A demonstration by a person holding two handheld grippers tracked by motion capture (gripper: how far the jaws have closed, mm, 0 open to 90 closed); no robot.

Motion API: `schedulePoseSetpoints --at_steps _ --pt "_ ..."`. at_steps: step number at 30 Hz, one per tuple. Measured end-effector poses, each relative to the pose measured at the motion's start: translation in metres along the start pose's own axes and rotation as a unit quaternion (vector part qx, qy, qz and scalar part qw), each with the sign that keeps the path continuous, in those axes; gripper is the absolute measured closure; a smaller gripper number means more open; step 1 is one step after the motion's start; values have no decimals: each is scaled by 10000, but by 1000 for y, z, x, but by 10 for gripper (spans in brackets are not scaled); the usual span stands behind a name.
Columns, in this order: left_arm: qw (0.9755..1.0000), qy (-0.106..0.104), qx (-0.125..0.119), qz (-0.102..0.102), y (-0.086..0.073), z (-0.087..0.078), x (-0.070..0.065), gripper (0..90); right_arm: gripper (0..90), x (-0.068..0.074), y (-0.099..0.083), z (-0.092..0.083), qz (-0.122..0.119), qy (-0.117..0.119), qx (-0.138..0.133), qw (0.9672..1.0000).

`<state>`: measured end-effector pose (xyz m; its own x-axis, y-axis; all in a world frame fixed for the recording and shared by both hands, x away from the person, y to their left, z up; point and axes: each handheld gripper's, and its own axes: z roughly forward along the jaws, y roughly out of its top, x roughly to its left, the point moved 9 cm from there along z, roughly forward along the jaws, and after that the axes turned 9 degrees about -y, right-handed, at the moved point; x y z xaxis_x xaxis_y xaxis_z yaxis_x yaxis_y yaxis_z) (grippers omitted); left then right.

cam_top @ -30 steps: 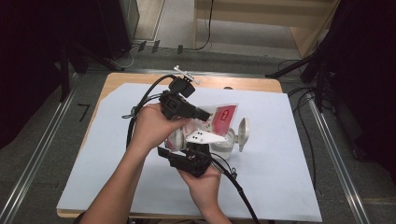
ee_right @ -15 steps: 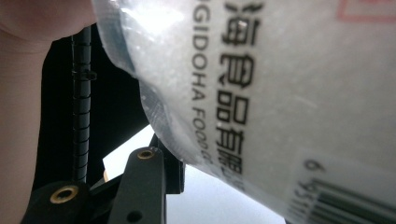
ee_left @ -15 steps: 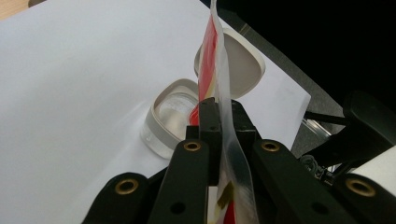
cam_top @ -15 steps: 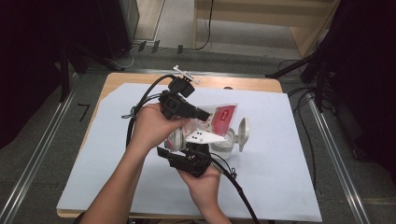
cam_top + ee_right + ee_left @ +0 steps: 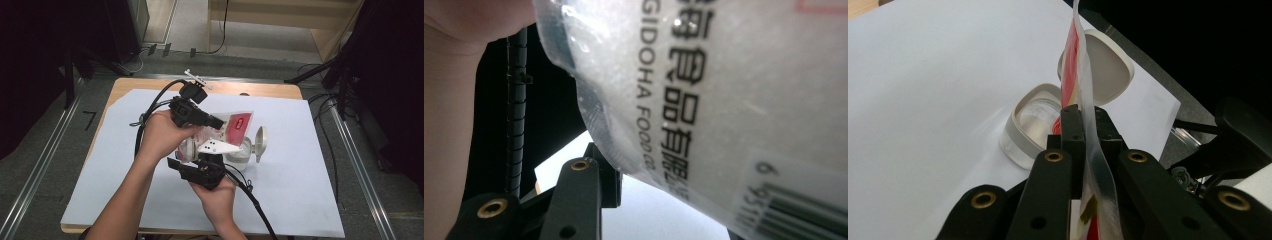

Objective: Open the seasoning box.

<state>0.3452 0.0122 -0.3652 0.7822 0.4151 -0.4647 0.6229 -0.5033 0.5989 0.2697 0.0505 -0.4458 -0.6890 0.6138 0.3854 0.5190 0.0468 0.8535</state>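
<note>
At frame centre, the left tool is clamped tight on a red-and-clear food packet, above an open white container on the desk. Right tool partly open beneath the packet; grip unclear.

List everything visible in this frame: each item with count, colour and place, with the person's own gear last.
food packet: one, clear plastic with red print, held above the container, clamped in the left gripper.
container: one, translucent white, on the paper sheet, lid open.
lid: one, white, hinged up at the container's right.
paper sheet: one, white, covering the table.
table: one, light wood.
left gripper: one, black, shut on the packet.
right gripper: one, black with a grey plate, beside the packet; grip unclear.
</note>
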Motion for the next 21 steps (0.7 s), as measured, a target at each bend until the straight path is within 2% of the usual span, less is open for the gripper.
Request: schedulePoseSetpoints --at_steps 4,7,15,21 --pt "10000 -40 -9 -89 -1 -1 3 881 628 0 0 1 -2 18 60 10000" --pt "9999 -19 2 -114 -2 -2 5 882 630 1 -1 2 -142 -6 71 9999" --pt "9997 -101 -106 -181 -1 -2 8 881 632 0 -1 2 -191 -70 135 9997" --pt "9995 -82 -162 -247 -1 -4 12 883 632 0 -1 3 -190 -43 154 9997"
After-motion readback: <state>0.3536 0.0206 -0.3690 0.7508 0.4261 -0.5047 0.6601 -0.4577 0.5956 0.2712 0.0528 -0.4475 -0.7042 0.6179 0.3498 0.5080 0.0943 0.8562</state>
